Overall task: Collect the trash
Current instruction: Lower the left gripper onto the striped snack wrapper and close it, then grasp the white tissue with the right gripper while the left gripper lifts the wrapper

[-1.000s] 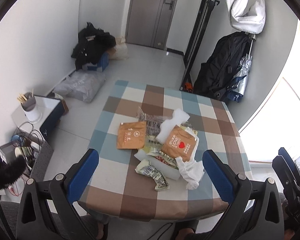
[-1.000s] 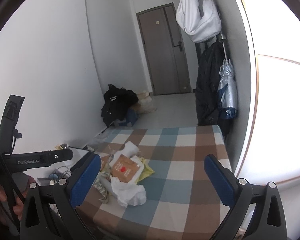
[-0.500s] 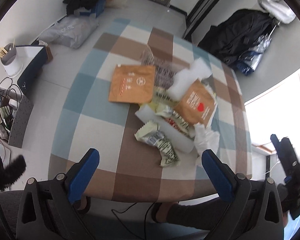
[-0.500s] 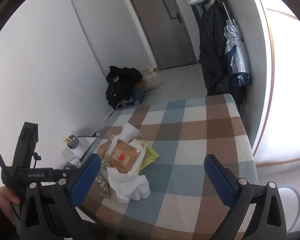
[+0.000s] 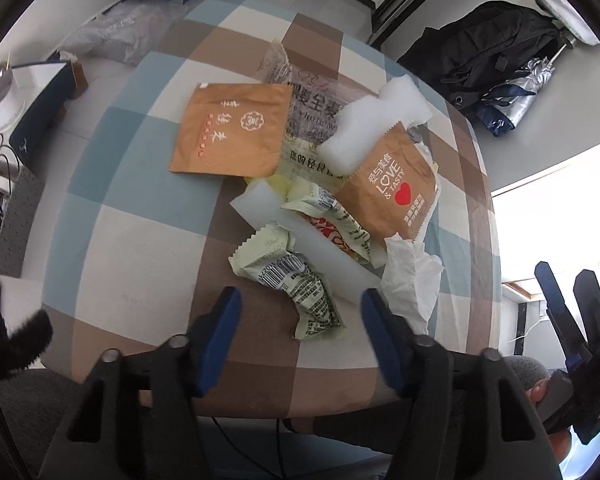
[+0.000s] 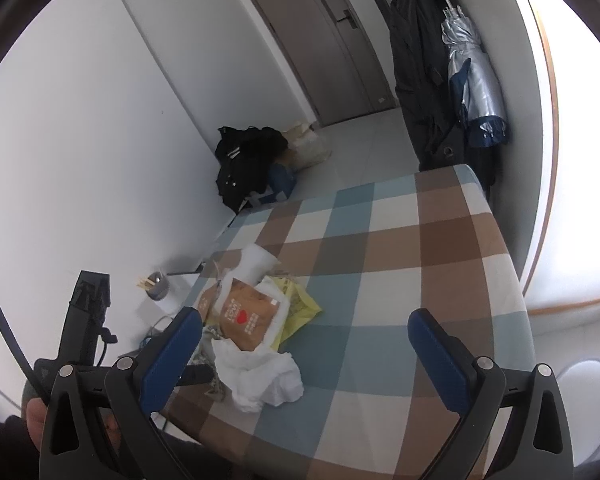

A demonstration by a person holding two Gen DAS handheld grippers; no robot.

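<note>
Since a second ago your left gripper (image 5: 300, 314) has dropped from a high view of the room to just above the checked tablecloth (image 5: 140, 248), and its jaws have narrowed, though a gap remains and they hold nothing. The crumpled pale-green snack wrapper with a barcode (image 5: 296, 284) now lies between the blue pads (nearest piece of the trash pile), so a first pick looks imminent. The white crumpled tissue (image 5: 412, 280) sits just right of the right pad. Your right gripper (image 6: 304, 344) hangs wide open, empty, over the cloth.
</note>
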